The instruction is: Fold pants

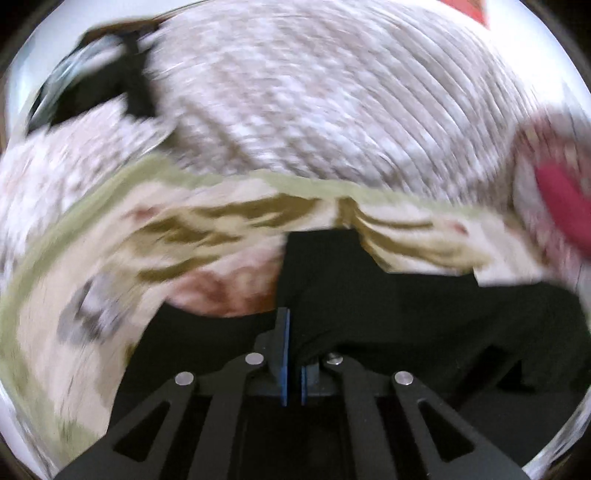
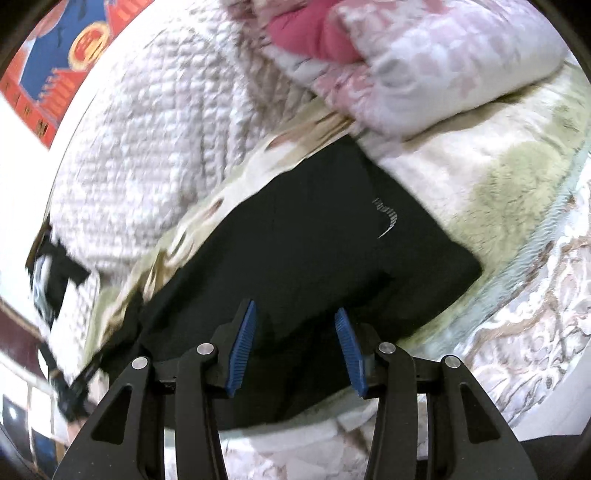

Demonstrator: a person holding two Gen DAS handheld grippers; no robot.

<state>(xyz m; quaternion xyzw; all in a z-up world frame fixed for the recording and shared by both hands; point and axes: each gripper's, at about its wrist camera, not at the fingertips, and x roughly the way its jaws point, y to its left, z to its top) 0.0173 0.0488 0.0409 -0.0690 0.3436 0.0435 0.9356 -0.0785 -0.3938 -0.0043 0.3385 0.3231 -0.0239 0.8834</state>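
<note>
The black pants (image 2: pixel 314 236) lie on a patterned bed cover, with a small white logo (image 2: pixel 386 218) on the upper part. In the left wrist view the black fabric (image 1: pixel 388 306) drapes from my left gripper (image 1: pixel 293 332), whose blue-padded jaws are shut on a fold of it. My right gripper (image 2: pixel 295 321) is open above the near edge of the pants, its blue pads (image 2: pixel 243 347) wide apart with nothing between them.
A cream and green floral bed cover (image 2: pixel 498 177) is under the pants. A white knitted blanket (image 2: pixel 155 140) lies behind, and a pink floral quilt (image 2: pixel 424 74) with a red item (image 2: pixel 314 33) at upper right. A black object (image 2: pixel 59 273) sits at left.
</note>
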